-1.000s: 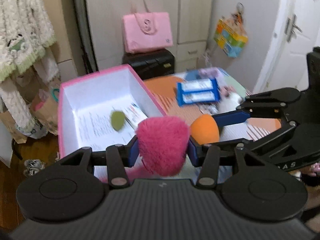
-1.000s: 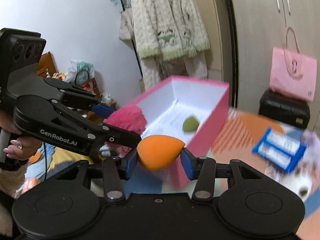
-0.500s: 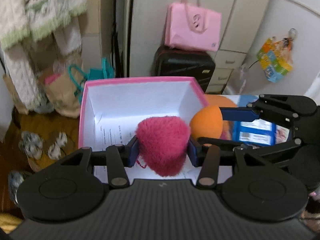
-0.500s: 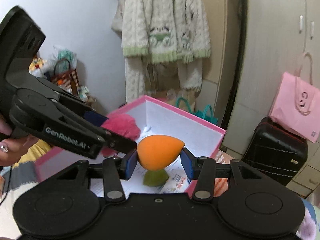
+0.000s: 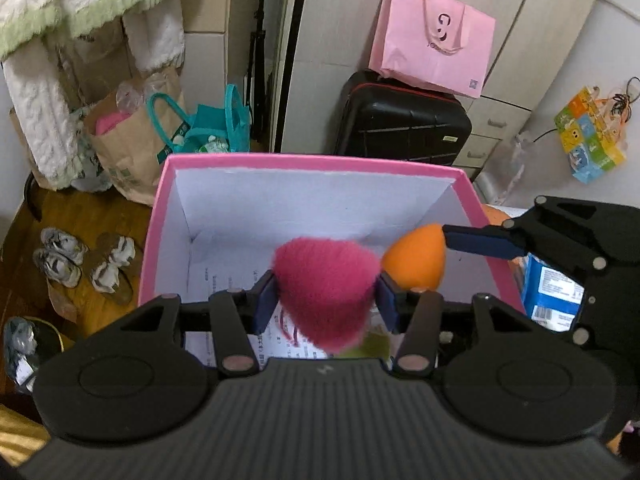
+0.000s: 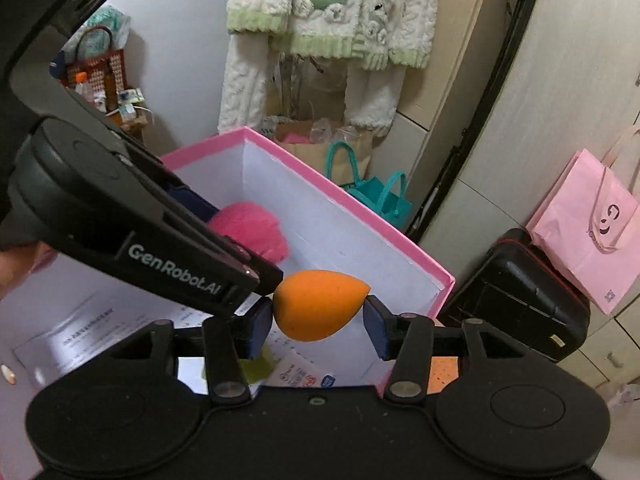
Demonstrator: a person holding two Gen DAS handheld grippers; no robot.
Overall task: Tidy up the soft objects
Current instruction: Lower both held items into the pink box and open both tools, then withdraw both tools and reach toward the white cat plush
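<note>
Sitting between the blue pads of the left hand-held gripper point(image 5: 326, 300), the fluffy pink puff point(image 5: 326, 292) fills the whole gap, its fur brushing both pads; the jaws are opening, and whether the pads still press it firmly cannot be told from the fuzz. Just to its right, the orange teardrop sponge point(image 6: 320, 305) lies crosswise in the right hand-held gripper point(image 6: 319, 322), round end against the left pad, pointed tip toward the right pad. A thin gap shows at that tip, and these jaws are opening too, so the grip looks loosened.

Both items hang above the open pink box point(image 5: 460, 178), whose white inner walls rise ahead of and beside the fingers. Printed paper sheets point(image 5: 228, 280) cover the box floor under the left hand-held gripper, and a green sponge point(image 6: 258, 368) lies on them directly below the pads.

Beyond the box, ahead of the grippers, stand a black suitcase point(image 5: 400, 120) with a pink paper bag point(image 5: 432, 40) on top, a brown paper bag point(image 5: 128, 148) and a teal bag point(image 5: 212, 128). White fleece garments point(image 6: 320, 12) hang further back.
</note>
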